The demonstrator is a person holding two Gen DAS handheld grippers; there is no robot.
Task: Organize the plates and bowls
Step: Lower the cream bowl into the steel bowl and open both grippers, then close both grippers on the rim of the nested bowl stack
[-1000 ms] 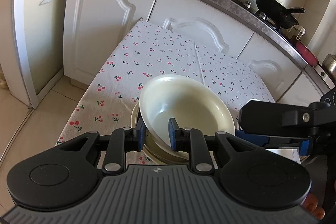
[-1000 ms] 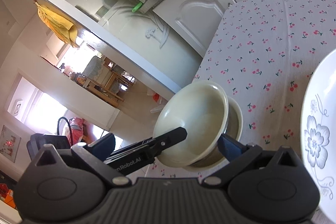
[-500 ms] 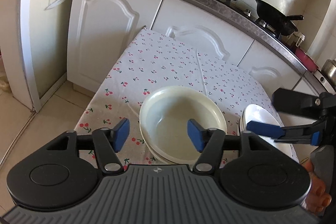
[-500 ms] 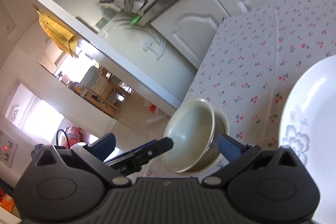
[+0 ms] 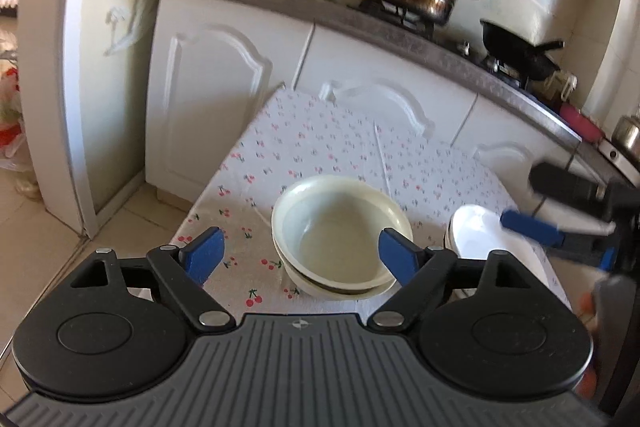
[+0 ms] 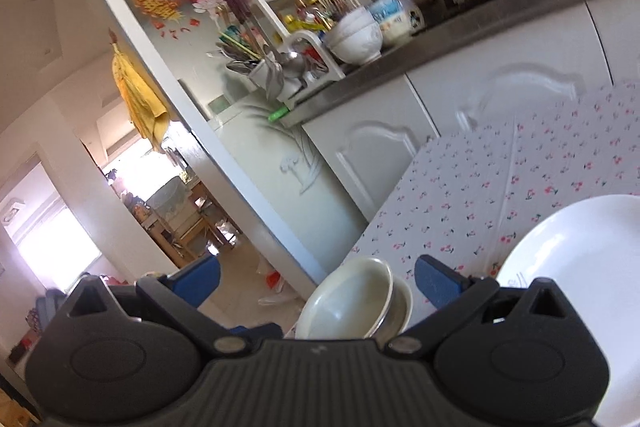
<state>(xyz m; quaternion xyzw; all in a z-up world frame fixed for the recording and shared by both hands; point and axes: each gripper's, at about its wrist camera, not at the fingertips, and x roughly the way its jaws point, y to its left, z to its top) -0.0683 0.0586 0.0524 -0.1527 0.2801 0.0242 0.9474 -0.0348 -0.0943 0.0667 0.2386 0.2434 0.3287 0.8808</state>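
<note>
Cream bowls (image 5: 340, 235) sit nested at the worktop's (image 5: 312, 147) near edge, the left gripper (image 5: 298, 257) empty above them with jaws wide apart, so I'd lift clear without nudging the stack, while the right gripper (image 6: 316, 281), likewise spread, hangs beside the white plates (image 5: 480, 239).

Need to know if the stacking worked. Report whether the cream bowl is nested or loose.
Nested. The cream bowl sits upright inside the lower bowl, whose rim shows beneath it. The left claw is open, clear of both.
</note>
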